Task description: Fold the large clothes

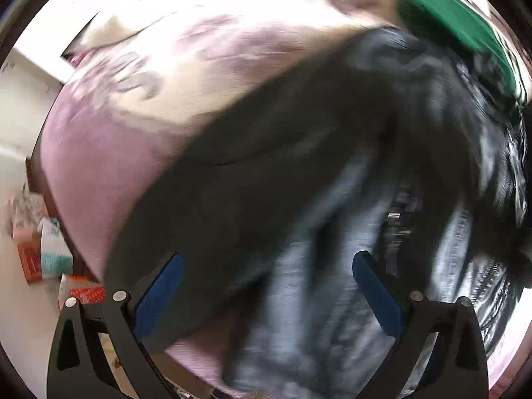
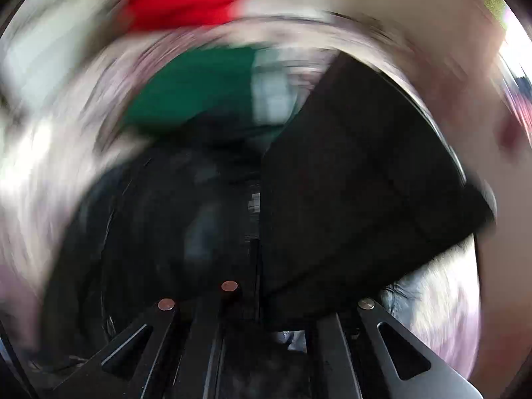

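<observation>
A large black jacket (image 1: 266,166) with pale grey lining (image 1: 316,299) lies spread on a pink patterned bedsheet (image 1: 99,166). My left gripper (image 1: 268,256) points down over it, blue pads wide apart, with nothing between them. The picture is smeared by motion. In the right wrist view, also heavily blurred, my right gripper (image 2: 256,299) is shut, and a flat flap of the black jacket (image 2: 365,183) rises from its jaws to the right. The fingertips are hidden under the dark cloth.
A green cloth (image 1: 449,26) lies beyond the jacket at the top right; it shows as a green cloth (image 2: 199,93) with a red item (image 2: 186,0) behind. Boxes and bags (image 1: 40,249) stand on the floor left of the bed edge.
</observation>
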Demonstrator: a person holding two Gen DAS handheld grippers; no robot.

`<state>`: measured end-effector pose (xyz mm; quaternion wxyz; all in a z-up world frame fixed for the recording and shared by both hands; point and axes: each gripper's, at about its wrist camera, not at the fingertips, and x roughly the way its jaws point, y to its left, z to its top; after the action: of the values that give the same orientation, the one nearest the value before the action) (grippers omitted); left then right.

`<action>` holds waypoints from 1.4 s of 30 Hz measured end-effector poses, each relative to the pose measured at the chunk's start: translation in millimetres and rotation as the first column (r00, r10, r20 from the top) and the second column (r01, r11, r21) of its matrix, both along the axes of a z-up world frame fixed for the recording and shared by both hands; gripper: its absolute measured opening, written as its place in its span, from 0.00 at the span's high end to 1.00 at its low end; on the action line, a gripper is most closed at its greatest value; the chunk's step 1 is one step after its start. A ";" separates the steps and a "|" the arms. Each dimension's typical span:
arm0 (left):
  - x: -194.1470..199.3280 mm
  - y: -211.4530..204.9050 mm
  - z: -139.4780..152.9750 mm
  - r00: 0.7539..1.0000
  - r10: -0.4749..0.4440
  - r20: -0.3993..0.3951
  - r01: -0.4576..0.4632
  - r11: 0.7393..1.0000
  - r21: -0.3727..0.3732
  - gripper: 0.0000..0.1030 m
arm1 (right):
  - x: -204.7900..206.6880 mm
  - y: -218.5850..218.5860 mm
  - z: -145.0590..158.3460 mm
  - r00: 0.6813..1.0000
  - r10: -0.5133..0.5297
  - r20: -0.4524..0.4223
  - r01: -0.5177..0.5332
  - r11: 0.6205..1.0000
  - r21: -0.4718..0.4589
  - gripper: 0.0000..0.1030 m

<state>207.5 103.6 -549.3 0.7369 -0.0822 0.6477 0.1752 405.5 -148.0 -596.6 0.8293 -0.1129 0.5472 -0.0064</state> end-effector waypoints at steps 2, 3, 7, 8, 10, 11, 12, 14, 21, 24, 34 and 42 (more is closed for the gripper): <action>-13.3 29.1 1.0 0.999 0.038 -0.004 -0.038 0.999 -0.002 0.00 | 2.5 65.1 -40.5 0.983 0.162 -0.086 -0.170 0.982 -0.088 0.95; -27.1 48.2 1.0 0.998 0.069 -0.007 -0.069 0.998 -0.005 0.00 | 2.4 85.6 -55.1 0.973 0.193 -0.125 -0.207 0.972 -0.109 0.95; -78.8 112.9 11.7 0.981 0.192 -0.024 -0.192 0.981 -0.037 0.00 | 5.6 121.1 -81.5 0.937 0.200 -0.288 -0.213 0.977 -0.016 0.67; -84.6 120.0 14.9 0.976 0.217 -0.028 -0.218 0.975 -0.047 0.00 | -4.0 112.6 -67.8 0.937 0.195 -0.289 -0.190 0.981 0.047 0.67; -129.6 150.3 18.4 0.945 0.323 -0.044 -0.326 0.939 -0.109 0.00 | -8.3 96.8 -45.1 0.936 0.181 -0.302 -0.107 0.964 0.245 0.38; -147.9 163.5 13.4 0.925 0.376 -0.055 -0.380 0.910 -0.167 0.00 | -12.9 87.9 -35.4 0.935 0.177 -0.308 -0.069 0.941 0.332 0.31; -163.3 158.7 7.9 0.897 0.435 -0.075 -0.440 0.870 -0.224 0.00 | -17.4 81.4 -29.4 0.935 0.173 -0.308 -0.047 0.926 0.375 0.27; -194.8 166.2 -15.8 0.829 0.544 -0.132 -0.550 0.748 -0.370 0.00 | -29.7 66.0 -21.2 0.935 0.137 -0.328 0.011 0.911 0.412 0.27; -253.7 160.3 -109.7 0.513 0.797 -0.319 -0.719 0.195 -0.667 0.06 | -38.1 8.0 -47.1 0.878 -0.007 -0.479 0.248 0.863 0.441 0.27; -253.3 164.3 -127.5 0.414 0.853 -0.317 -0.715 0.090 -0.693 0.32 | -42.9 -3.1 -58.1 0.862 -0.039 -0.505 0.287 0.858 0.425 0.27; -219.1 234.0 1.2 0.460 0.865 0.202 -0.628 0.477 -0.615 0.92 | -58.9 24.2 -62.5 0.889 -0.005 -0.458 0.233 0.866 0.443 0.27; -205.1 258.6 -87.9 0.476 0.878 0.042 -0.577 0.348 -0.739 0.73 | -77.0 52.6 -77.5 0.870 0.028 -0.492 0.227 0.863 0.452 0.27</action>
<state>2.4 362.1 -637.3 0.6182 -0.6510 0.3686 0.2410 328.5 -95.3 -674.1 0.6656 0.1353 0.7243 0.1182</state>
